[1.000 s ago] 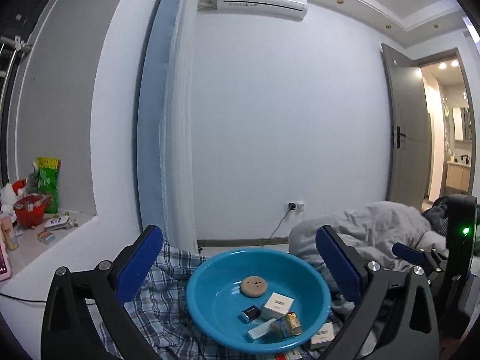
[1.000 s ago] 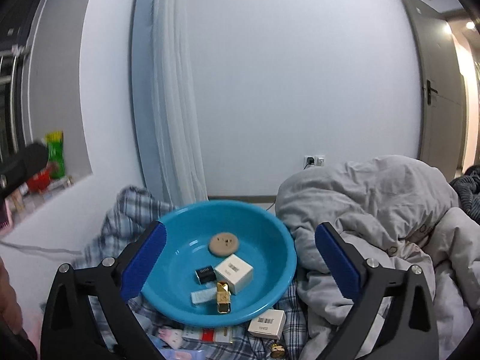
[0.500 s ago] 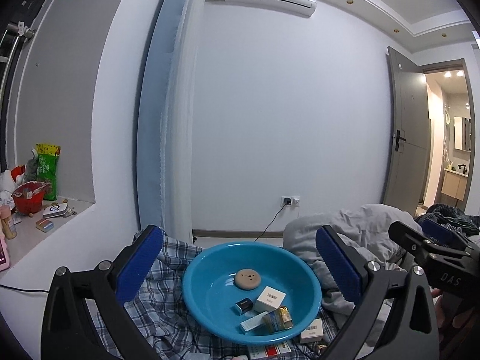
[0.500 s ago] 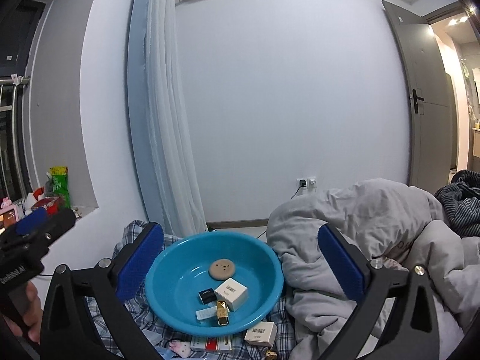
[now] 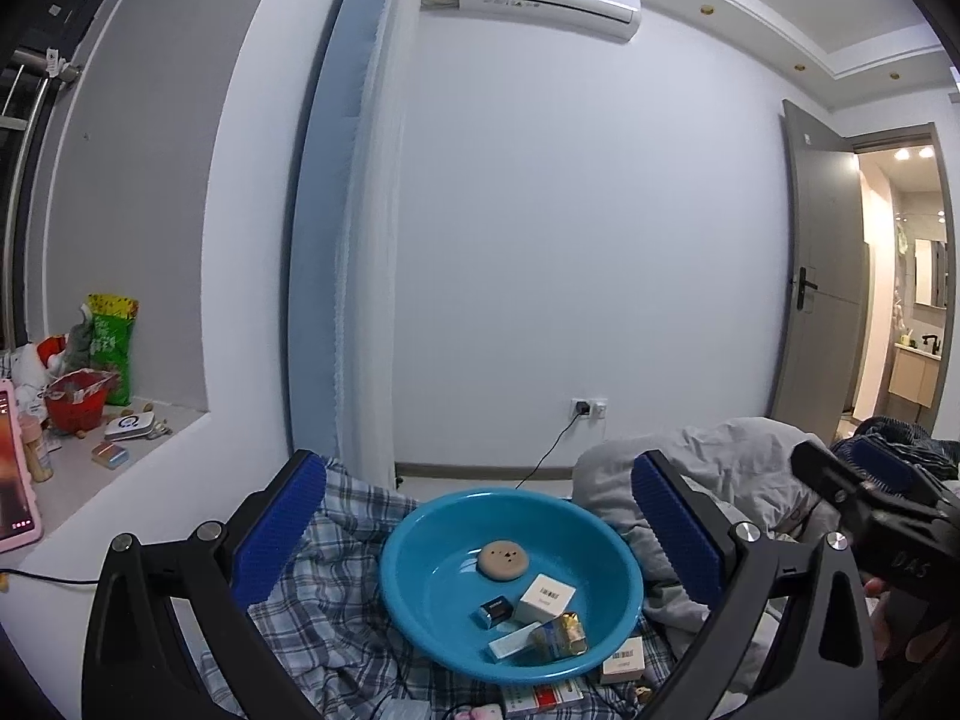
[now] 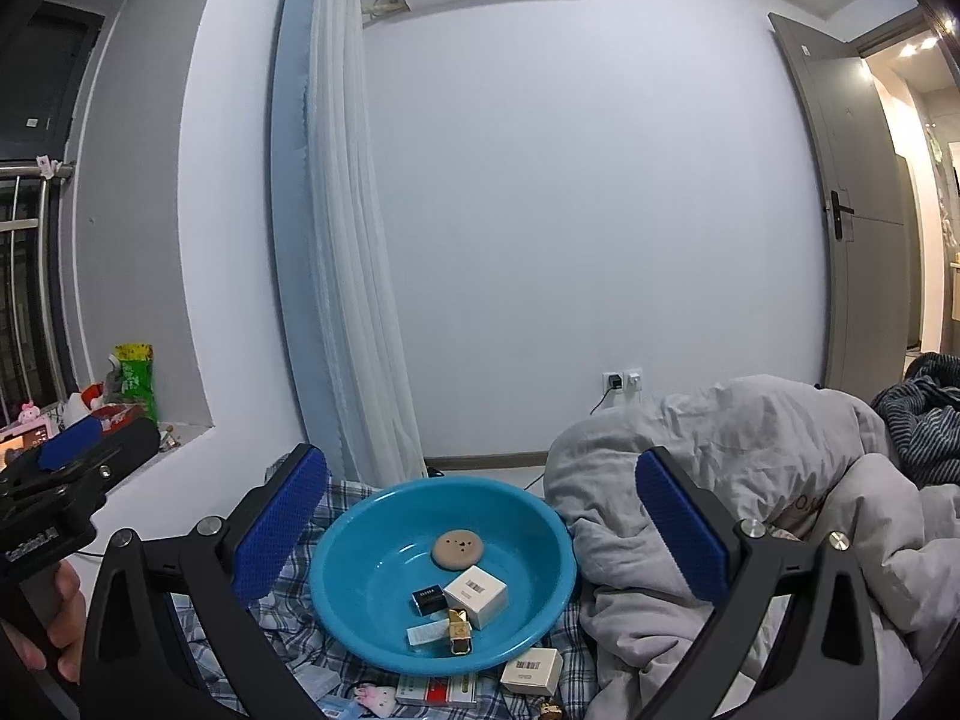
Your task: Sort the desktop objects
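Note:
A blue basin (image 5: 420, 546) (image 6: 360, 552) sits on a checked cloth on the bed. In it lie a round tan disc (image 5: 504, 560) (image 6: 459, 549), a white box (image 5: 546, 595) (image 6: 476, 587), a small black box (image 5: 494, 610) (image 6: 429, 598), a gold packet (image 5: 563, 640) (image 6: 459, 631) and a pale strip (image 6: 424, 635). A white box (image 6: 532, 670), a red-and-white pack (image 6: 438, 690) and small items lie on the cloth in front of the basin. My left gripper (image 5: 477, 531) and right gripper (image 6: 480, 531) are open and empty, raised behind the basin.
A grey duvet (image 6: 750, 480) is heaped right of the basin. A window ledge (image 5: 90, 456) at left holds snack bags, a red tub and a pink tablet. A power cable runs to the wall socket (image 5: 585, 407). A door (image 5: 822, 300) stands open at right.
Both grippers have drawn back and up from the basin, which now looks smaller and farther off. Each gripper now shows at the edge of the other's view.

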{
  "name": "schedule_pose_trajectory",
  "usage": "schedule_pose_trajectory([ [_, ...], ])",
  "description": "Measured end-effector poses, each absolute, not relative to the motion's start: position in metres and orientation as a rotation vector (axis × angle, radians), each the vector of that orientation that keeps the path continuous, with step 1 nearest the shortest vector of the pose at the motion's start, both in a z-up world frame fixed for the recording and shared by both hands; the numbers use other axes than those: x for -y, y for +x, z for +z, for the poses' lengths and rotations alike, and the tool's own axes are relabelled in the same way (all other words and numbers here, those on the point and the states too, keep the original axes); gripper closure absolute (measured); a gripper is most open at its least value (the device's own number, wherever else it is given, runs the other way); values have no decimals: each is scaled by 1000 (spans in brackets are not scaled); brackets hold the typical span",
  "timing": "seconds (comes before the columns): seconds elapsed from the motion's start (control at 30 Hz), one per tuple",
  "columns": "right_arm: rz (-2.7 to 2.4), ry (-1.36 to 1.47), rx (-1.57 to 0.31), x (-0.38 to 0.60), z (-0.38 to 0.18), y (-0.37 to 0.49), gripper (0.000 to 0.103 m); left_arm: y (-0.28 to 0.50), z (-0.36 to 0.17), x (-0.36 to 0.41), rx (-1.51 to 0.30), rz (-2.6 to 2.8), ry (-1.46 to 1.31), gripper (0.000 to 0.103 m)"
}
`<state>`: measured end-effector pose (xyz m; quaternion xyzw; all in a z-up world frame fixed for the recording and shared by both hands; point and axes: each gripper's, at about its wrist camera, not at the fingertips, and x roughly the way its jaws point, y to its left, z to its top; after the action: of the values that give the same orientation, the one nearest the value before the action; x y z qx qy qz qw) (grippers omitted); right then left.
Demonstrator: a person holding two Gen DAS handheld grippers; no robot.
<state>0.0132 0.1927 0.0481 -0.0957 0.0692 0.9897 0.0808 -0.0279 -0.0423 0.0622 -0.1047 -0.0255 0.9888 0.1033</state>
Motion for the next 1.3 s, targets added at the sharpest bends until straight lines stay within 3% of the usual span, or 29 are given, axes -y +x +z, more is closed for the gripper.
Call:
schedule_pose_trajectory([
  [0.63,3028,-122,-209,-178,77,56,1,17,92,63,105,2937,-161,0],
  [1.3,2964,-581,-266,-193,36,-3,1,-63,43,37,-13,2921,-563,0],
])
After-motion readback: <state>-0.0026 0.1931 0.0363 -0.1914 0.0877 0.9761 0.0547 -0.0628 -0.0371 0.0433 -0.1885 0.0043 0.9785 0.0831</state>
